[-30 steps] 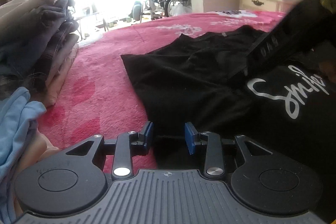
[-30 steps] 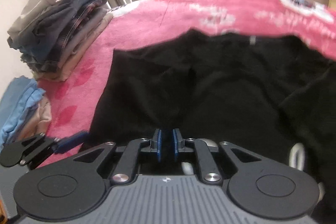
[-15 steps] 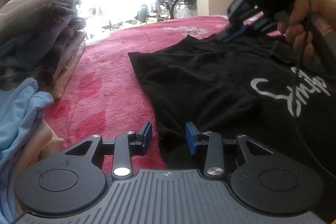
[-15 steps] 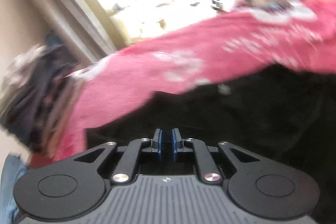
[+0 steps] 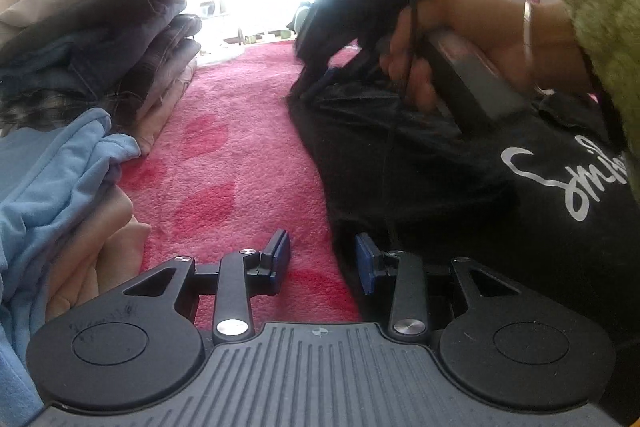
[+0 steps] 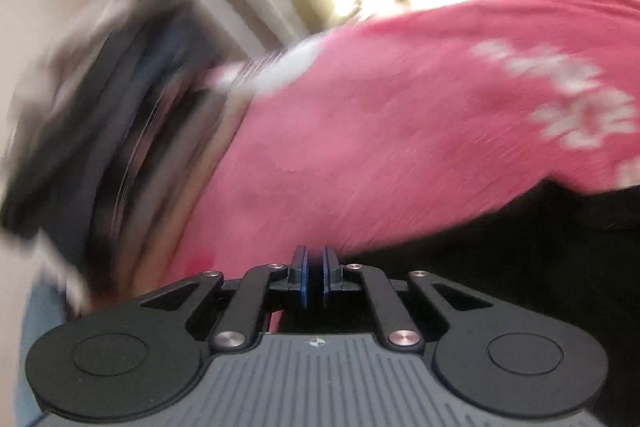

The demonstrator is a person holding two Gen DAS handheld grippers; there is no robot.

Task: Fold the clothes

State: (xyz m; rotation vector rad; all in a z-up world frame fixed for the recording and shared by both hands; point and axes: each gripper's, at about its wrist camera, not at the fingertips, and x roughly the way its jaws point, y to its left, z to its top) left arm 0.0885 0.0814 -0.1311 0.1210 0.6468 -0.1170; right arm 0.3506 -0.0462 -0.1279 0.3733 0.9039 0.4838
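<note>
A black T-shirt [image 5: 440,187] with white lettering lies spread on the pink blanket [image 5: 240,155]. My left gripper [image 5: 322,259] is open at the shirt's near left edge. Its right pad sits over the cloth and its left pad over the blanket. A person's hand [image 5: 460,39] holds my right gripper [image 5: 324,75] down at the shirt's far left corner. In the blurred right wrist view, my right gripper [image 6: 314,275] is closing, its jaws nearly together at the edge of the black shirt [image 6: 540,247]. I cannot tell whether cloth is in the dark slit between the pads.
A tall stack of folded clothes [image 5: 100,39] stands at the left of the bed, blurred in the right wrist view [image 6: 120,127]. A light blue garment [image 5: 52,179] lies on a beige pile close to my left gripper. A green fuzzy sleeve [image 5: 600,27] is at the right.
The right gripper has swung from the middle of the shirt out to its far left corner and come down there. The left gripper stayed at the near edge, rolling slightly.
</note>
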